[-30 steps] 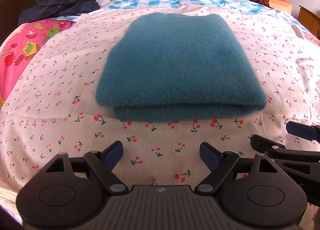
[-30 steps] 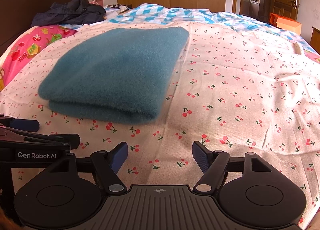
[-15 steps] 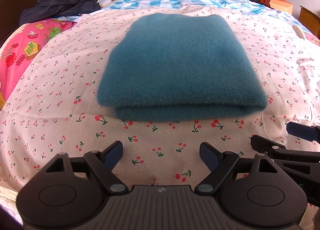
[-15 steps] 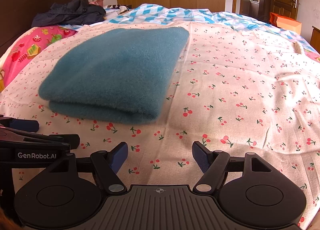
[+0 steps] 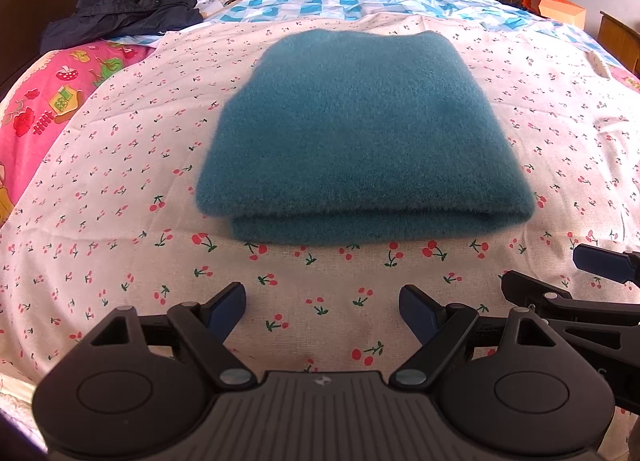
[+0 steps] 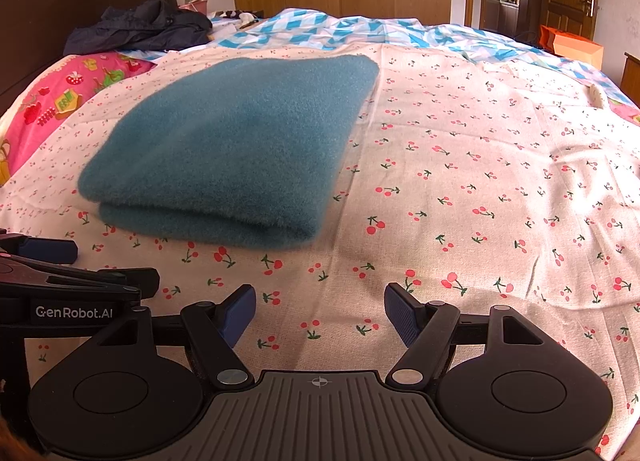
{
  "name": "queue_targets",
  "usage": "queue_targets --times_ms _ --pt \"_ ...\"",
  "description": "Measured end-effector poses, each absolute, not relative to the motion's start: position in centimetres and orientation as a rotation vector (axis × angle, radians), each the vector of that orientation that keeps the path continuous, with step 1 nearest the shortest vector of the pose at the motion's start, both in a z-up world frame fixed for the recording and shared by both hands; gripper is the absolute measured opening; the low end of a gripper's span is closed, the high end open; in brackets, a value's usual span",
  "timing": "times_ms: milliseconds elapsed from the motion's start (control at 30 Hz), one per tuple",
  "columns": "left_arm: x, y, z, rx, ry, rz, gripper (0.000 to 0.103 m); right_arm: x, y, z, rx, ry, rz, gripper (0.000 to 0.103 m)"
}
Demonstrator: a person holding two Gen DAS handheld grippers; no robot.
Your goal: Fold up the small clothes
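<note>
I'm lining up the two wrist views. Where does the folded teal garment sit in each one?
Left wrist view: the folded teal garment lies centre frame, straight ahead of the open left gripper.
Right wrist view: it lies left of centre, ahead and left of the open right gripper.
Shared landmark: the dark jacket, upper left in both.

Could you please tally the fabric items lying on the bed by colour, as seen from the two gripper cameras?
Teal: 1, the folded fuzzy garment
Dark navy: 1, the crumpled jacket near the headboard
White with cherry print: 1, the sheet under the garment
Blue-and-white check: 1, the quilt beyond it
Pink cartoon print: 1, the bedding at the side
Total: 5
</note>
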State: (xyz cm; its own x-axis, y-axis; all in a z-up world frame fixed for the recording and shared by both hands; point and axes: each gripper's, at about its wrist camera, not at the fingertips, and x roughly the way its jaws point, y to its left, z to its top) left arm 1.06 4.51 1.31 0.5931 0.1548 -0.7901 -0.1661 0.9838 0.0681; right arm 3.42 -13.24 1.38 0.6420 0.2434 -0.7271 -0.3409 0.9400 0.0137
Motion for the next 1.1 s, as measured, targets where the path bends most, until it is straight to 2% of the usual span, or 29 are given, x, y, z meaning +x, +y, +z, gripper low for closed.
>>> queue_targets --times_ms 1100 --pt "0.82 4.50 1.47 -0.009 0.913 0.197 0.088 3.41 -13.16 1.39 -0.129 0.807 0.336 0.072"
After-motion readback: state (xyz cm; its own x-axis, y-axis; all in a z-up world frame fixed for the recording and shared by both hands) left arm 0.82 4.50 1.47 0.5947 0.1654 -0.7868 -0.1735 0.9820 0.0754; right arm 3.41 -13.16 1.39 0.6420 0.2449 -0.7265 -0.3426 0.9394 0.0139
